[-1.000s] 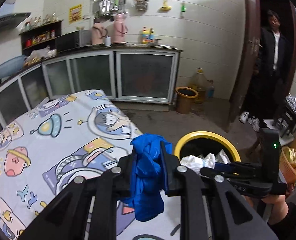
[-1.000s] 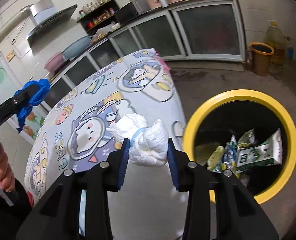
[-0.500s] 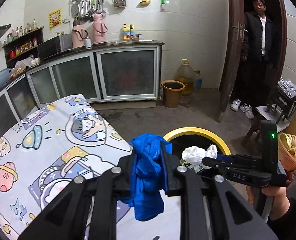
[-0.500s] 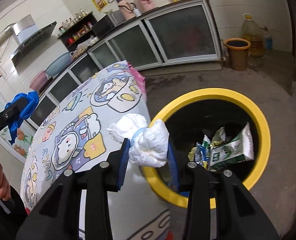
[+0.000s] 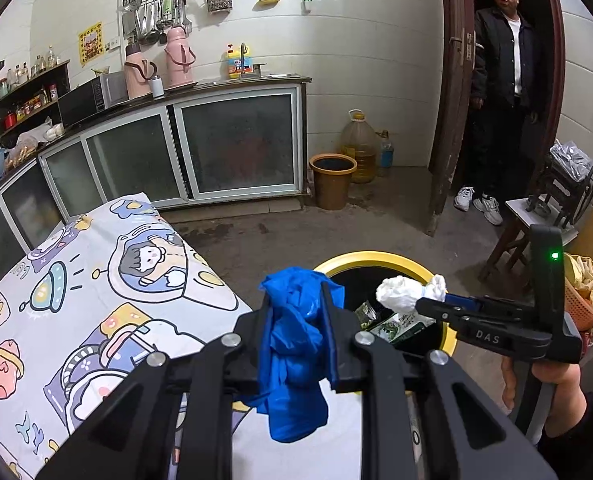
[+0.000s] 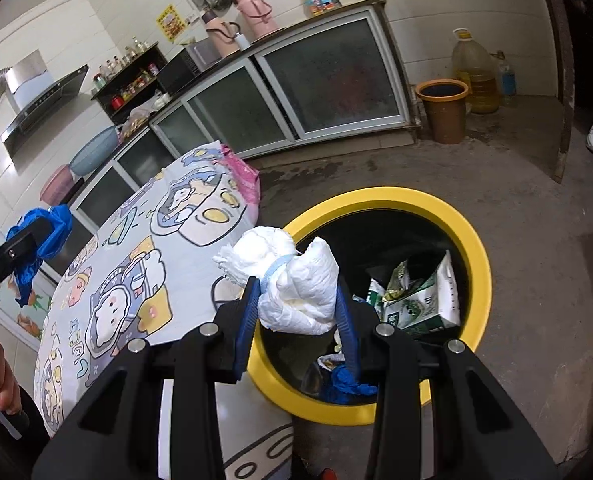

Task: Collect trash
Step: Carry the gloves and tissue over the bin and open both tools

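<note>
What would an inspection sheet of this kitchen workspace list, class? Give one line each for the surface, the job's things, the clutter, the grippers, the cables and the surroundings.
Surface: table under a cartoon-print cloth, beside the bin.
Job's things: yellow-rimmed black round bin holding a green-and-white carton and wrappers; crumpled blue plastic bag; white tissue wad tied with a pale band.
Clutter: nothing seen on the cloth.
Grippers: left hand-held gripper shut on the blue bag, over the table edge; right hand-held gripper shut on the tissue wad, over the bin's rim.
Cables: nothing seen.
Surroundings: glass-fronted counter cabinets, brown bucket, man in a dark jacket at the doorway.
</note>
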Available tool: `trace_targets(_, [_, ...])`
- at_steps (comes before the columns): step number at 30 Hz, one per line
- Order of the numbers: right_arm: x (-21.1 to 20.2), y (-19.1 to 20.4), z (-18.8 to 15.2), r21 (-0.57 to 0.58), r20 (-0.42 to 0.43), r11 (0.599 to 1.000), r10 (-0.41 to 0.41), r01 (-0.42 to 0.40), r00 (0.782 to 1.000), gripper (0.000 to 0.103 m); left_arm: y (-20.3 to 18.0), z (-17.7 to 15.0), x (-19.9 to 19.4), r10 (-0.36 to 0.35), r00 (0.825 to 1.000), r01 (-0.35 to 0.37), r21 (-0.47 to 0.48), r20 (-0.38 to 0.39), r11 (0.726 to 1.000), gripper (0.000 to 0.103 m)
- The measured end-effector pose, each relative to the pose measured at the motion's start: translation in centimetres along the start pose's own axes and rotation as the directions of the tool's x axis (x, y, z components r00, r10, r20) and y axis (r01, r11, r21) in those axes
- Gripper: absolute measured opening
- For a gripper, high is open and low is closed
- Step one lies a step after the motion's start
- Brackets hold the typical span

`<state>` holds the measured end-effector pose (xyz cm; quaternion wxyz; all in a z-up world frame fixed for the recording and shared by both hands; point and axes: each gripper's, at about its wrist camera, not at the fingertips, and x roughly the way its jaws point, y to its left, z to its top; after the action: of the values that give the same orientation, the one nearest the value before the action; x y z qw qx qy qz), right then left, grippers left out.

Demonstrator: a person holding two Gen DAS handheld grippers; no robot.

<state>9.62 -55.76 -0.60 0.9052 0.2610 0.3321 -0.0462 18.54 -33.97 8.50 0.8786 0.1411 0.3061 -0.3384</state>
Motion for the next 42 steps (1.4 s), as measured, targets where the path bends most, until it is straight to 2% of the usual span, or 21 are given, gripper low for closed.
trace_targets(6, [-0.4, -1.0, 0.5, 0.012, 0.026, 0.999, -0.053, 0.052, 0.998, 0.035, -0.6, 0.4, 2.1, 0.001, 1.000, -0.001, -0.001, -0.010, 1.000, 0.018])
trace_targets(15, [-0.9, -2.0, 0.4, 0.024, 0.036, 0.996, -0.092, 0.091, 0.995, 0.036, -3.1, 1.0, 4.6, -0.044, 0.999, 0.044, 0.019, -0.019, 0.999, 0.018])
trace_targets(23, [0.0, -2.6, 0.7, 0.001, 0.041, 0.981, -0.195, 0.195, 0.980, 0.036, -5.8, 1.2, 7.0, -0.071, 0.997, 0.073, 0.037, -0.032, 0.997, 0.018])
trace_targets(34, [4.1, -3.5, 0.8, -0.001, -0.017, 0.963, -0.270, 0.270, 0.963, 0.036, -7.3, 0.7, 10.8, -0.063, 0.996, 0.065, 0.021, -0.063, 0.998, 0.019])
trace_targets(42, [7.5, -4.7, 1.3, 0.017, -0.089, 0.949, -0.312, 0.315, 0.946, 0.036, -6.8, -0.4, 15.8, -0.062, 0.986, 0.058, -0.031, -0.156, 0.998, 0.019])
